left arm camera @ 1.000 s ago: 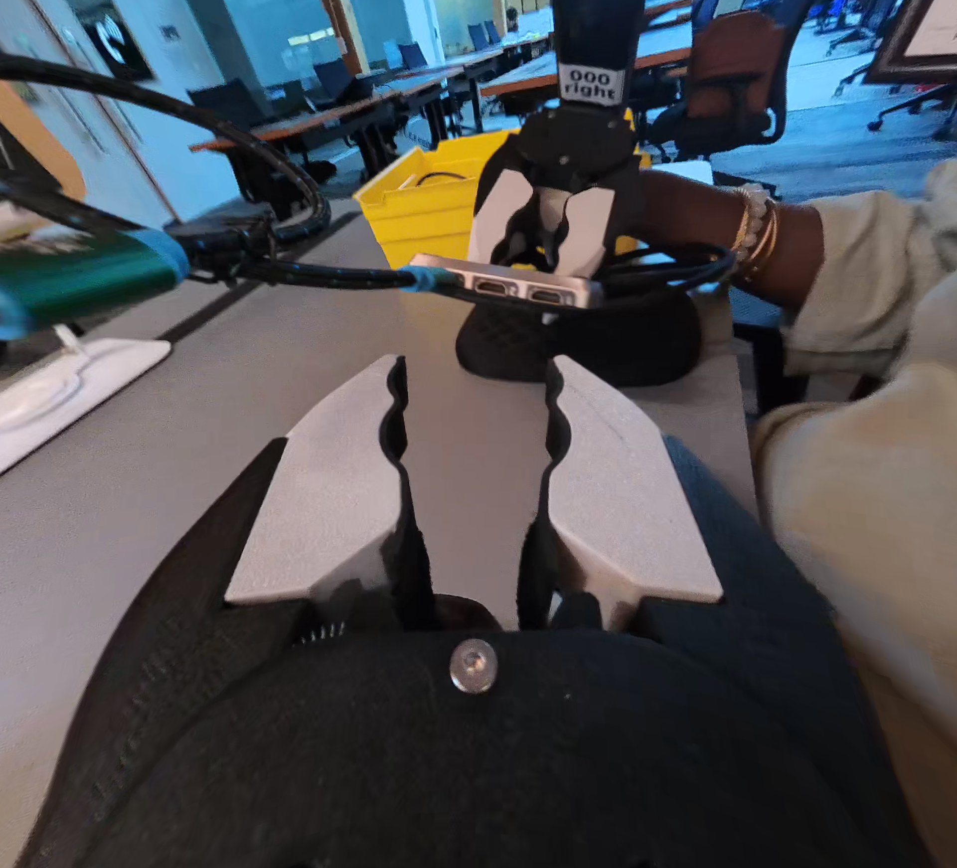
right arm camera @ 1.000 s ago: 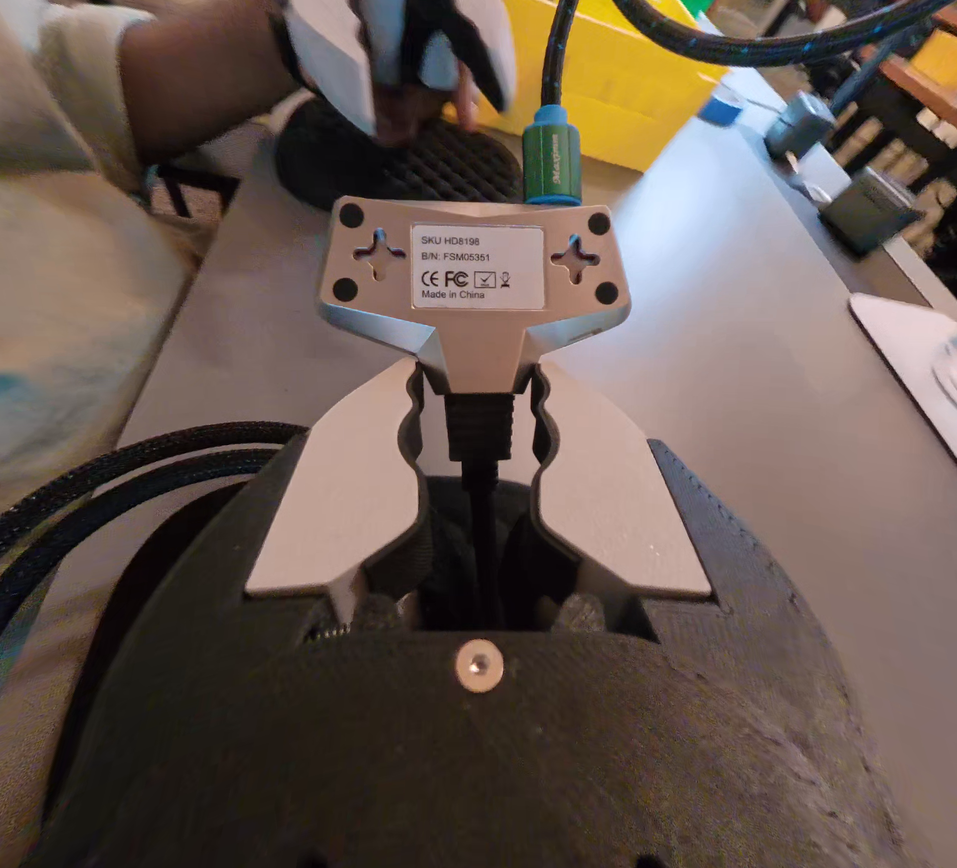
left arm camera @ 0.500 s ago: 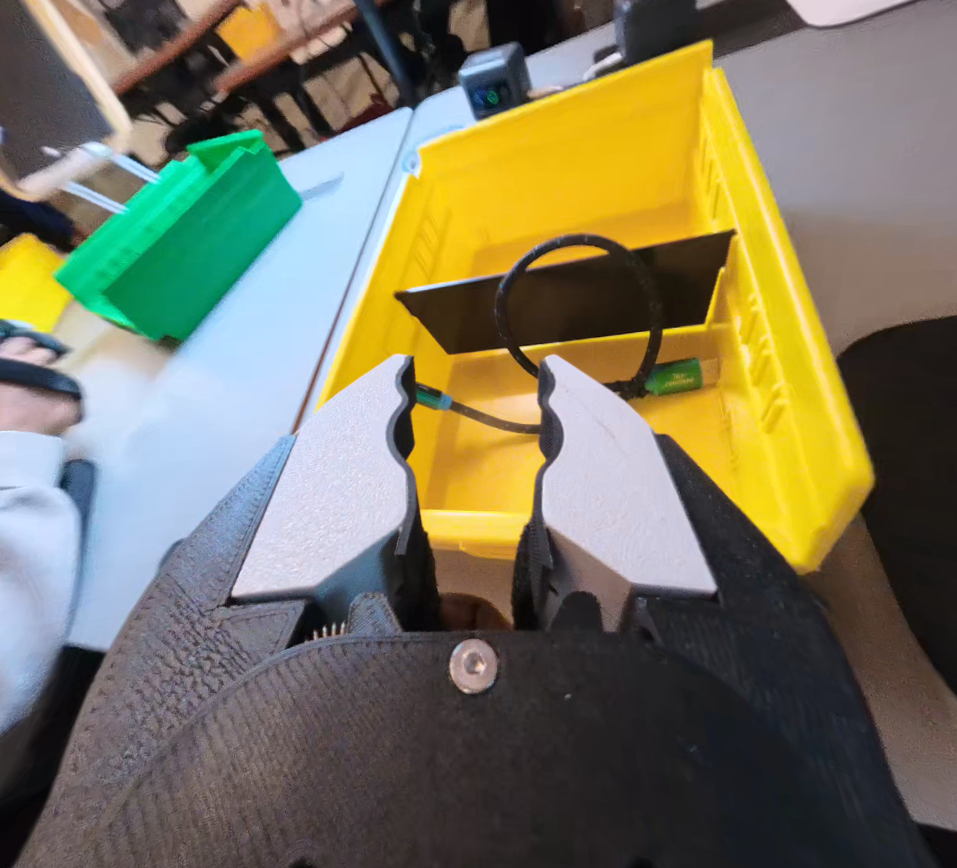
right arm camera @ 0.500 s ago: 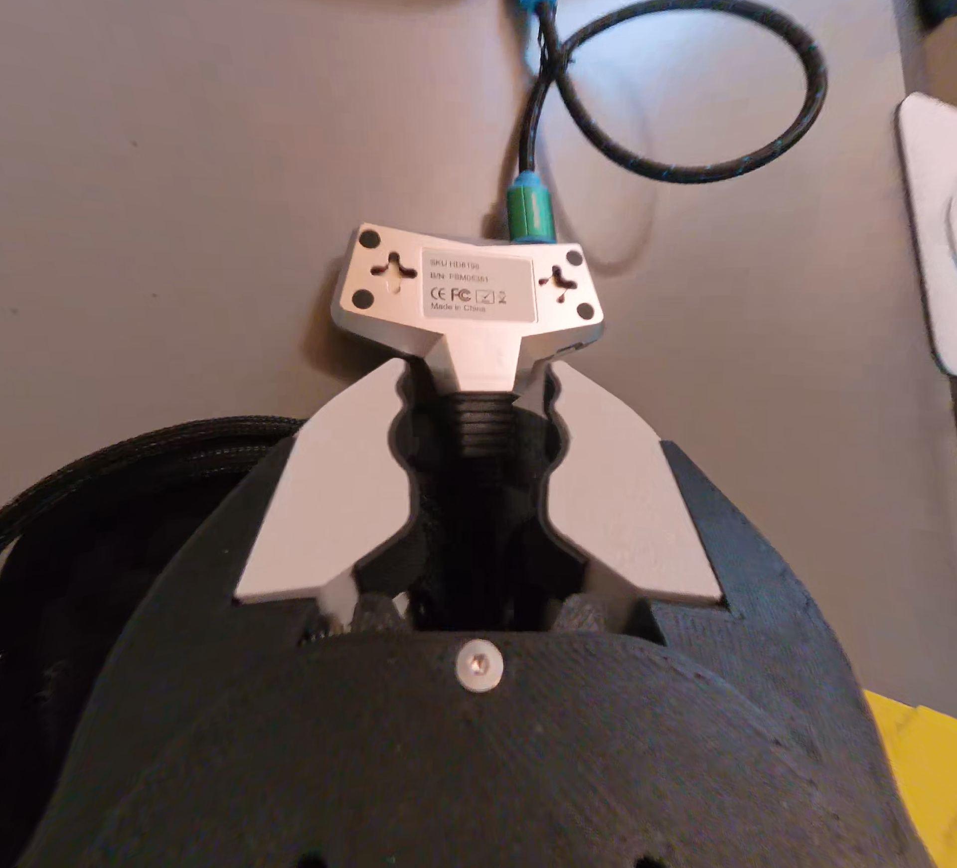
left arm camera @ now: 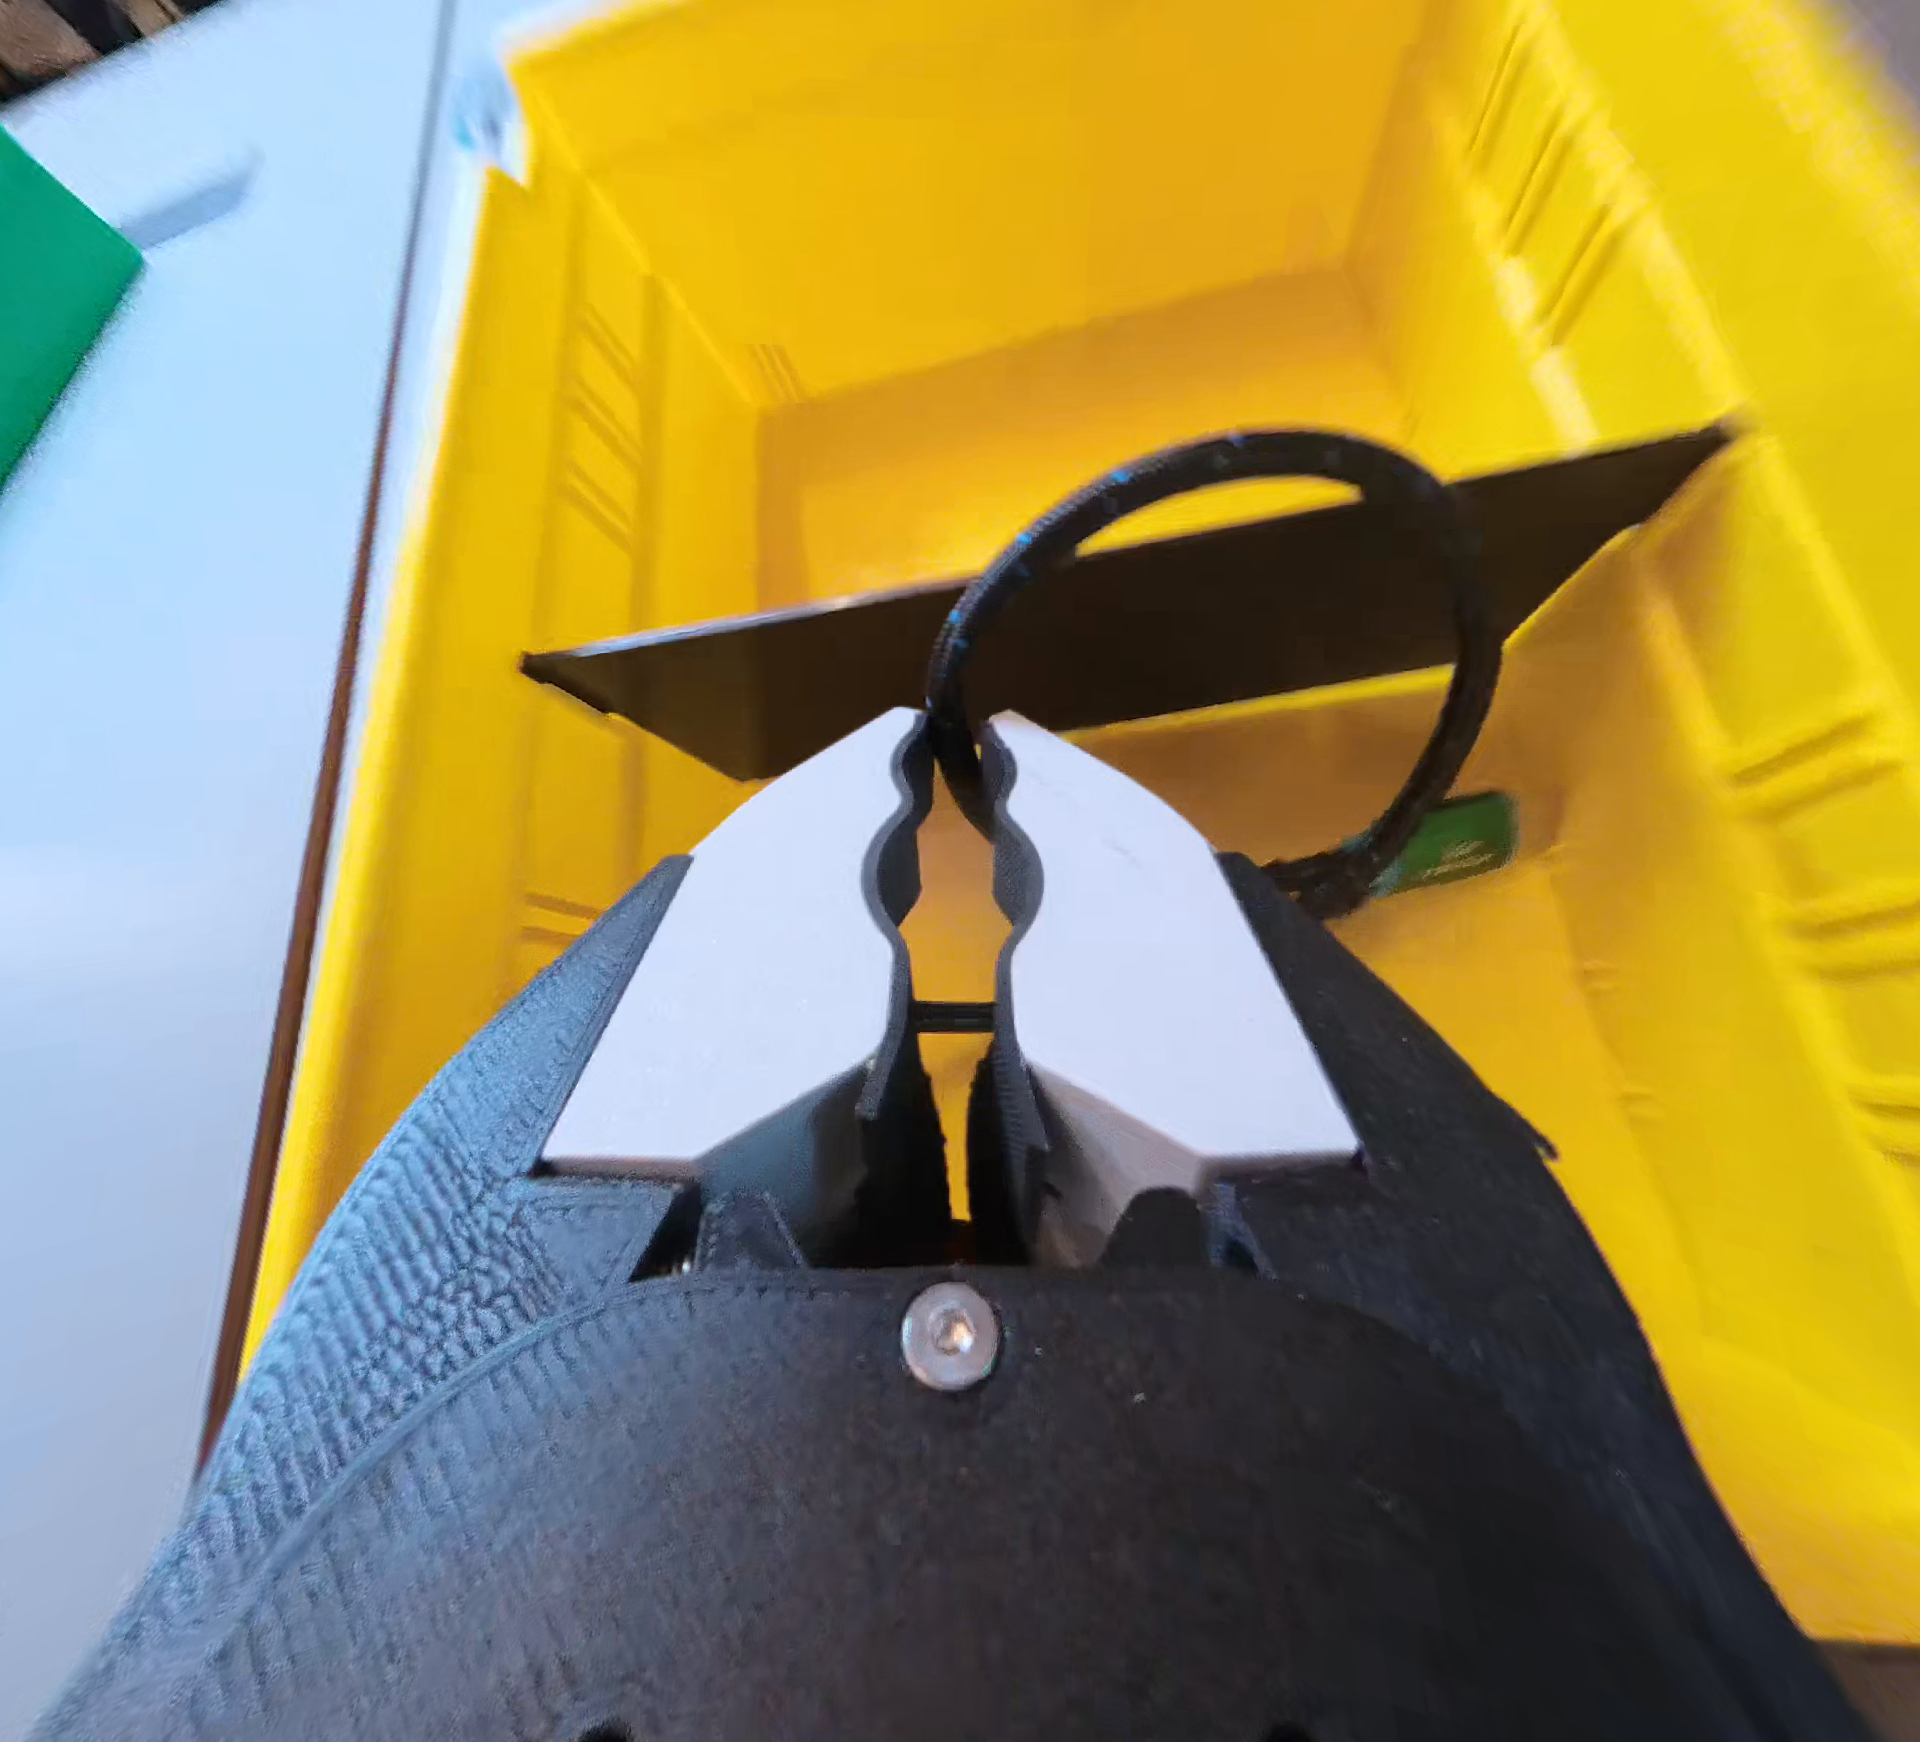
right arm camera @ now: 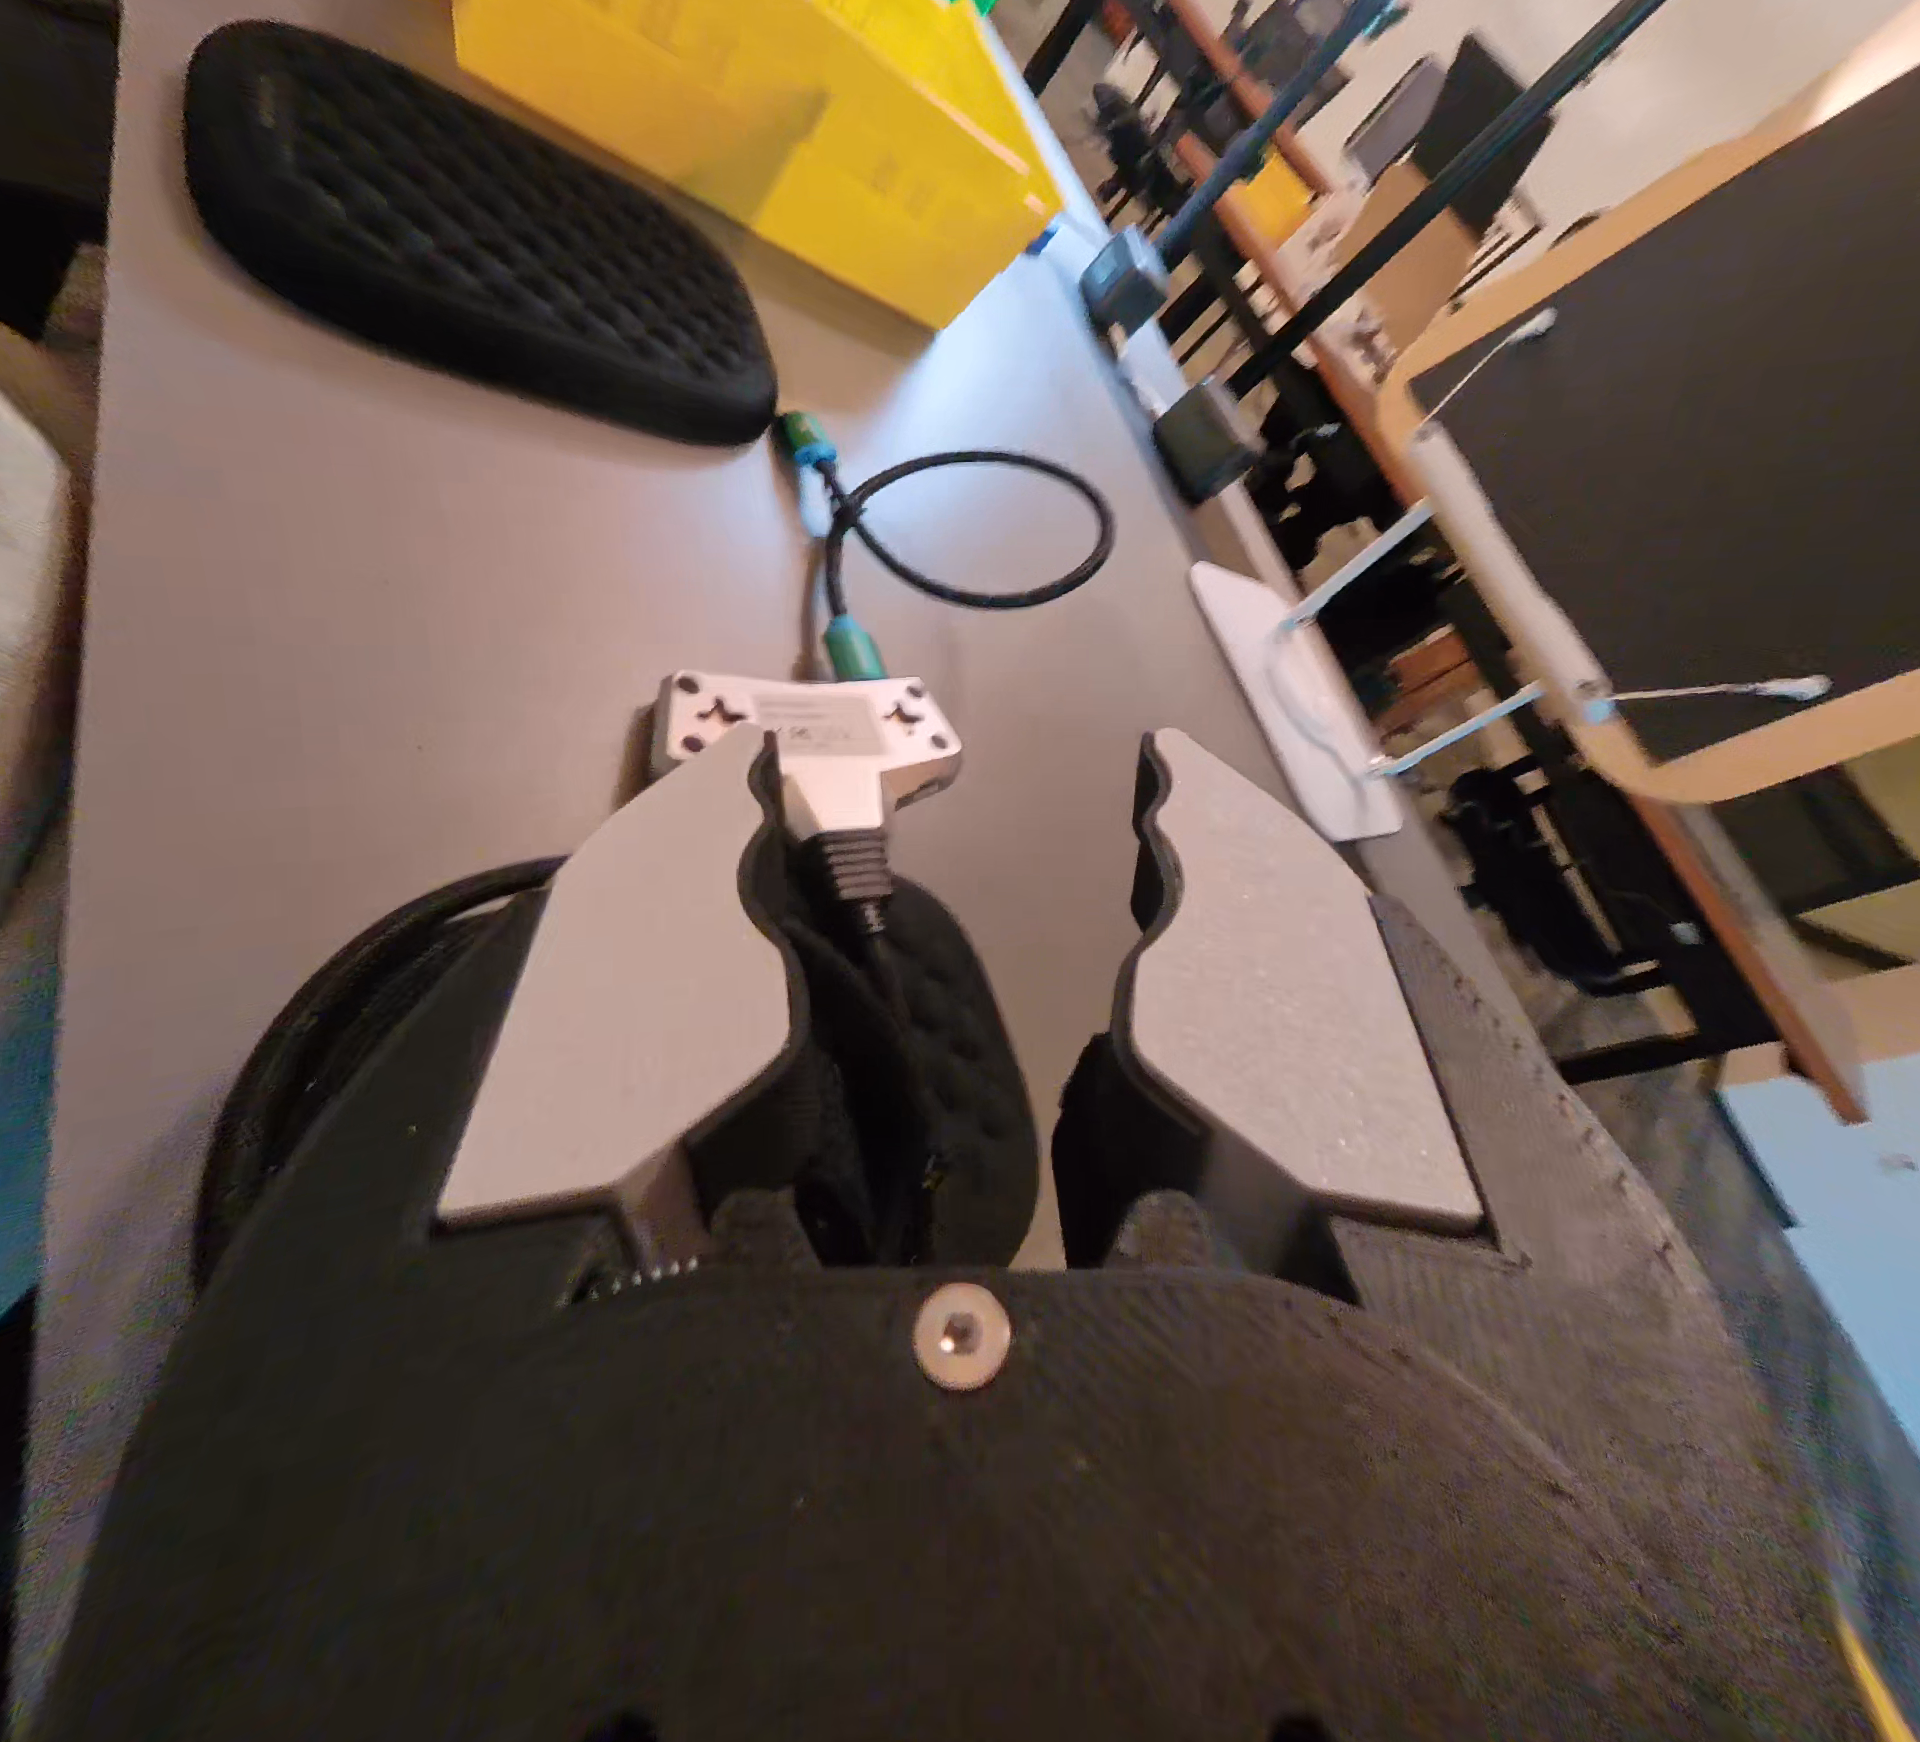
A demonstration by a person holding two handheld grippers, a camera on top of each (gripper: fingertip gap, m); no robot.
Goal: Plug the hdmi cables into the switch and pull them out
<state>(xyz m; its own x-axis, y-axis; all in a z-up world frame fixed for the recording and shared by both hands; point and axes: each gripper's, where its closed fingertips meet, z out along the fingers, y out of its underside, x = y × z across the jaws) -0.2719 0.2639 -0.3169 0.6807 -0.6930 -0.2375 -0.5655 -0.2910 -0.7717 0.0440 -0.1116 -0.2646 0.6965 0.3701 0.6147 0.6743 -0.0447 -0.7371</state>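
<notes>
- The left tool (left arm camera: 951,736) was pinched shut on the looped cable (left arm camera: 1455,570) inside the yellow bin (left arm camera: 935,186), its tips meeting on the braid where the loop rose in front of the black divider (left arm camera: 1195,643).
- That cable looked light and springy; its braid gave the tips friction, but a hold on the cord would let the green plug (left arm camera: 1455,845) dangle and swing. For plugging in, I judged the stiff plug body the better place to take hold.
- The right tool (right arm camera: 951,747) stood wide open and held nothing, with the silver switch (right arm camera: 821,757) lying label side up on the tabletop (right arm camera: 364,601) just ahead, partly behind its left-hand finger.
- The switch seemed small, rigid and smooth, likely to slide unless braced at its narrow neck near its own lead.
- One plugged cable (right arm camera: 987,539) sat in the switch's far edge, curling toward the black pad (right arm camera: 447,238).
</notes>
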